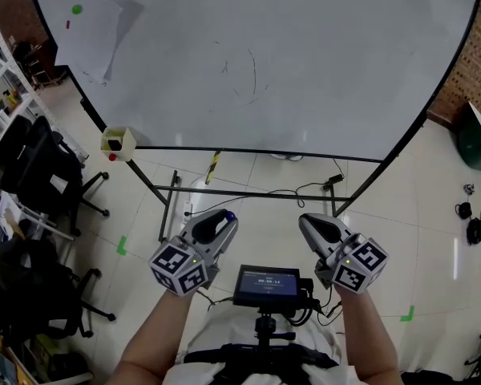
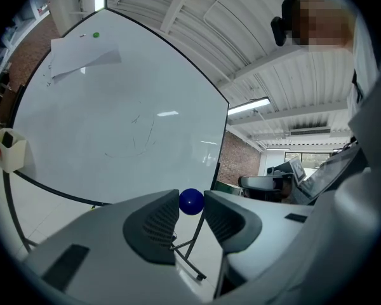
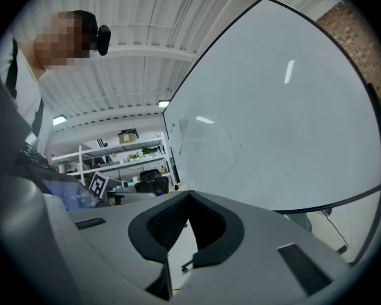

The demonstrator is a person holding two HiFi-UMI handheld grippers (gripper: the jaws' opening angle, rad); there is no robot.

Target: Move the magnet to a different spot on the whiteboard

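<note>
A small blue ball magnet (image 2: 191, 201) sits pinched between the tips of my left gripper (image 2: 191, 203), which is shut on it. In the head view the magnet (image 1: 229, 215) shows at the tip of the left gripper (image 1: 224, 218), low and well short of the whiteboard (image 1: 289, 62). My right gripper (image 1: 311, 221) is held level beside it, and its jaws meet at the tips with nothing between them (image 3: 189, 199). The whiteboard (image 2: 114, 107) bears faint pen marks, and a sheet of paper (image 1: 96, 30) hangs at its top left under a green magnet (image 1: 77, 9).
A cream box (image 1: 118, 143) with a red dot hangs at the board's lower left corner. The board's stand legs (image 1: 168, 207) cross the tiled floor. Black office chairs (image 1: 32, 163) stand at the left. A small screen (image 1: 266, 285) sits between my forearms.
</note>
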